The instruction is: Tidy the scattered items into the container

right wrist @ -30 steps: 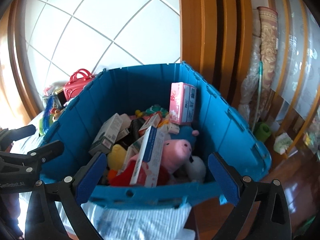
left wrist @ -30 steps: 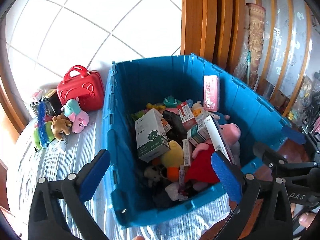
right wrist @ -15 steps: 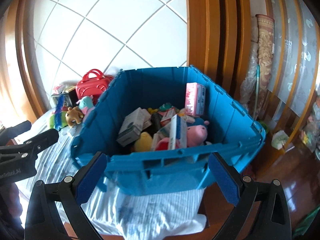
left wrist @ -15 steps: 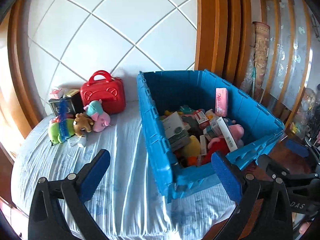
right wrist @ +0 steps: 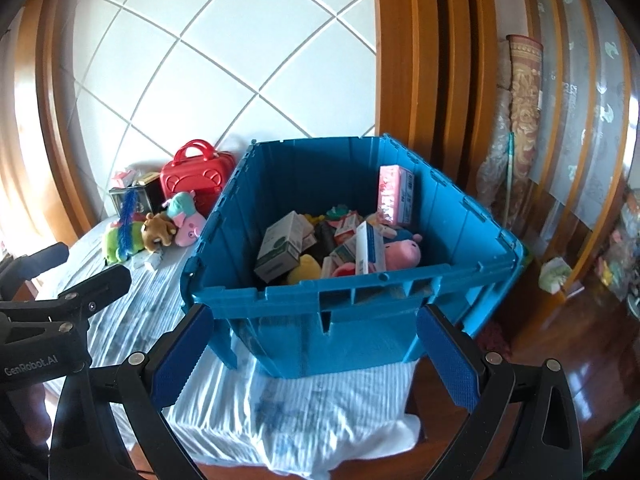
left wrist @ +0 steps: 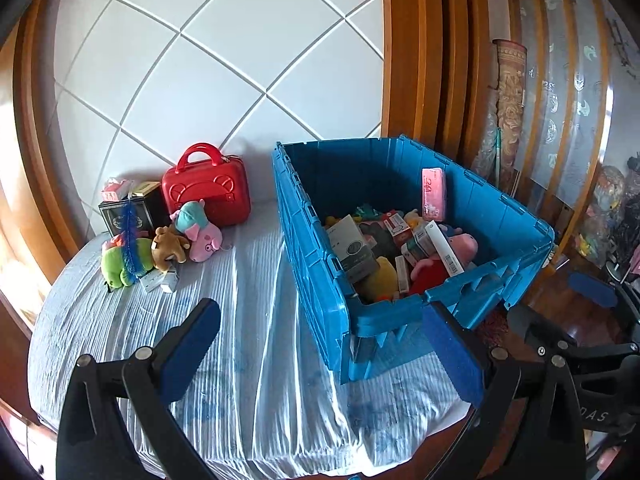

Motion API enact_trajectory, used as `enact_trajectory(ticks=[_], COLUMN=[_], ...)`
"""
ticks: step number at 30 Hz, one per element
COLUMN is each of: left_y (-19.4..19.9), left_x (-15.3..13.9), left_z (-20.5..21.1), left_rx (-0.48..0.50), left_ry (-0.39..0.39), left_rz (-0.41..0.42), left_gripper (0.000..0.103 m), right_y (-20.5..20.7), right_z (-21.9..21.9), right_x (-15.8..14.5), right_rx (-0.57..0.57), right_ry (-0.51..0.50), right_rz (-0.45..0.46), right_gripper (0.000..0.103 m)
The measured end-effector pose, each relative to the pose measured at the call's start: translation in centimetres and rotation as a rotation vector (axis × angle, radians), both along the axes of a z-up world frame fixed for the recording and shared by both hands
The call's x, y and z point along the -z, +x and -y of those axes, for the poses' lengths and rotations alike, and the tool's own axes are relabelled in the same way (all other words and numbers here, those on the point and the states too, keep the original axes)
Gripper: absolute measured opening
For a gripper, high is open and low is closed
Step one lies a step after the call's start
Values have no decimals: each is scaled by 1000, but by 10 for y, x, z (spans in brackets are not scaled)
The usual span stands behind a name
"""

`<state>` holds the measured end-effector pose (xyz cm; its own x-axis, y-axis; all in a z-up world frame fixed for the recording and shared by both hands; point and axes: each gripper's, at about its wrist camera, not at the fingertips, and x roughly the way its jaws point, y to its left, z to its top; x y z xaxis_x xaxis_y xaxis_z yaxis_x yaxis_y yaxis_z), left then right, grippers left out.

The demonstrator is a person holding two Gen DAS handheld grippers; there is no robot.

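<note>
A blue plastic crate [left wrist: 316, 264] [right wrist: 352, 312] stands on a cloth-covered table, holding boxes and plush toys, among them a pink pig plush [left wrist: 460, 246] [right wrist: 404, 252] and a pink pack [left wrist: 434, 194] [right wrist: 394, 196] leaning on its far wall. At the back left lie a red case [left wrist: 206, 190] [right wrist: 194, 176], a green plush [left wrist: 122, 258], a brown bear [left wrist: 170, 244], a pink-and-teal plush [left wrist: 198, 228] and a dark box [left wrist: 128, 210]. My left gripper [left wrist: 320, 348] is open over the cloth, near the crate's front corner. My right gripper [right wrist: 314, 356] is open before the crate's near wall.
The striped white cloth [left wrist: 240, 320] covers the table to its near edge. A tiled wall and wooden frame [left wrist: 416, 52] stand behind. A rolled rug [right wrist: 524, 92] leans at the right above a dark wooden floor [right wrist: 560, 340].
Both grippers have pulled back and away from the crate. The crate looks smaller and the cloth and the toy pile at the back left have come into view.
</note>
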<state>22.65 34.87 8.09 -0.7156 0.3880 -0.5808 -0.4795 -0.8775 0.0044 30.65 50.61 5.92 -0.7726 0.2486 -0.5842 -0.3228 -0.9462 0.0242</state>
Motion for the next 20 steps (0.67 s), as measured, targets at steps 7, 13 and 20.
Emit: enact_trajectory(ticks=[7, 13, 20], left_y=[-1, -2, 0], left_x=[1, 1, 2], left_z=[-1, -3, -8], left_rx=[-31, -30, -8], left_ry=[-8, -1, 1], left_rz=[-3, 0, 4], left_gripper=[103, 103, 103], right_y=[2, 2, 2], right_z=[-4, -7, -8], right_x=[-1, -1, 0], right_rx=[7, 5, 6], right_ry=[-3, 0, -4], right_rz=[-3, -4, -3], right_gripper=[103, 103, 103])
